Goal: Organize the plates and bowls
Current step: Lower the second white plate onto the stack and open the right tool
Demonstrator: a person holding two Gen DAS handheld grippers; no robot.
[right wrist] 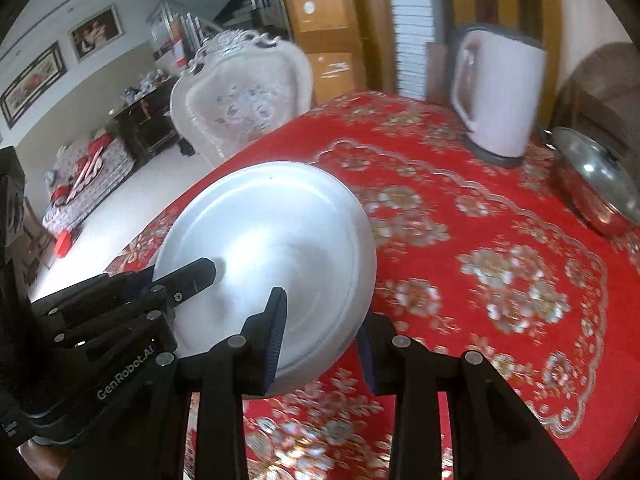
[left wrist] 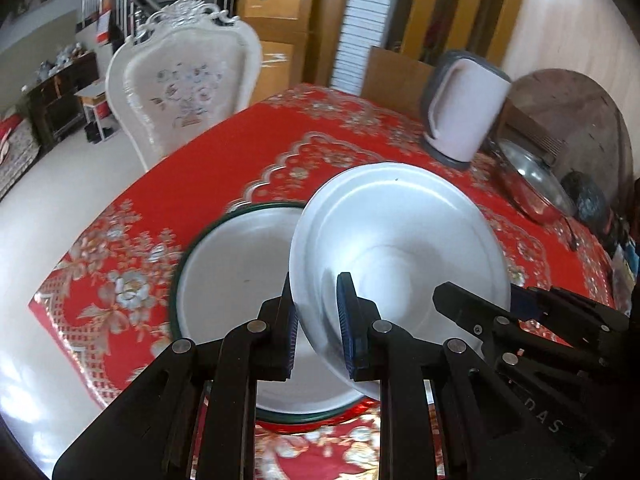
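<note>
Both tools (left wrist: 318, 320) (right wrist: 322, 344) clamp the white plate (left wrist: 400, 240).

Both tongs are matte black linkages with round silver pivot pins and ribbed blue pads. The left tongs (left wrist: 316, 320) show that build plainly. The right tongs (right wrist: 320, 332) match, and white "GenRobot.AI" lettering sits at eight o'clock in the right wrist view.

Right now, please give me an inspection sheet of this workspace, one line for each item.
Surface: table under a red floral tablecloth.
Job's things: white plate held tilted above the green-rimmed plate, which lies flat.
Clutter: white kettle; steel pot lid near the table edge.
Grippers: left gripper and right gripper both clamp the white plate's rim.
Cables: a dark cord by the lid, unclear.
Surroundings: white ornate chair, cardboard boxes, staircase behind.
</note>
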